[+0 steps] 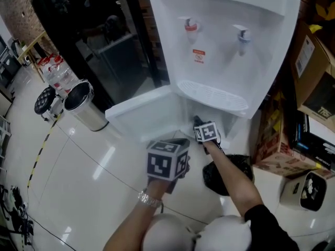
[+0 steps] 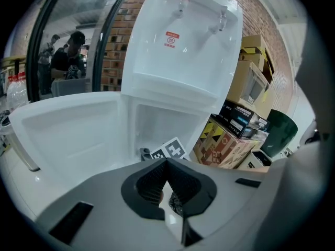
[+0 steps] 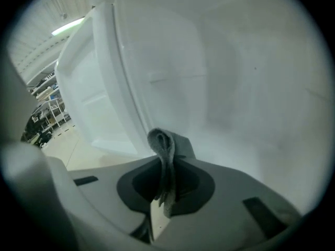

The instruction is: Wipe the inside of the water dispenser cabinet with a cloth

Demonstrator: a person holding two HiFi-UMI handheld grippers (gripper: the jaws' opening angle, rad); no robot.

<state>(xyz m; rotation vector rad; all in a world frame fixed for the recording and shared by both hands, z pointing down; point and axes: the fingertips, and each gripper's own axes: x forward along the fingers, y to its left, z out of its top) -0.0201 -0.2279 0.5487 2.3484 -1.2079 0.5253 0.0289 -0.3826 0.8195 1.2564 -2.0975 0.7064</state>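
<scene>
The white water dispenser (image 1: pixel 220 41) stands with its lower cabinet (image 1: pixel 210 117) open and the door (image 1: pixel 142 112) swung out to the left. My right gripper (image 1: pixel 199 123) reaches into the cabinet, shut on a folded grey cloth (image 3: pixel 163 145) whose loop sticks out past the jaws close to the white inner wall (image 3: pixel 235 98). My left gripper (image 2: pixel 167 164) hangs outside, in front of the cabinet (image 2: pixel 167 125) and beside the door (image 2: pixel 68 132), its jaws shut with nothing between them. Its marker cube (image 1: pixel 167 160) hides its jaws in the head view.
A black bag (image 1: pixel 233 172) lies on the floor right of the cabinet. Cardboard boxes (image 1: pixel 277 137) and a white appliance (image 1: pixel 308 190) crowd the right side. A steel bin (image 1: pixel 86 106) and water bottles (image 1: pixel 56 71) stand at the left by a glass door.
</scene>
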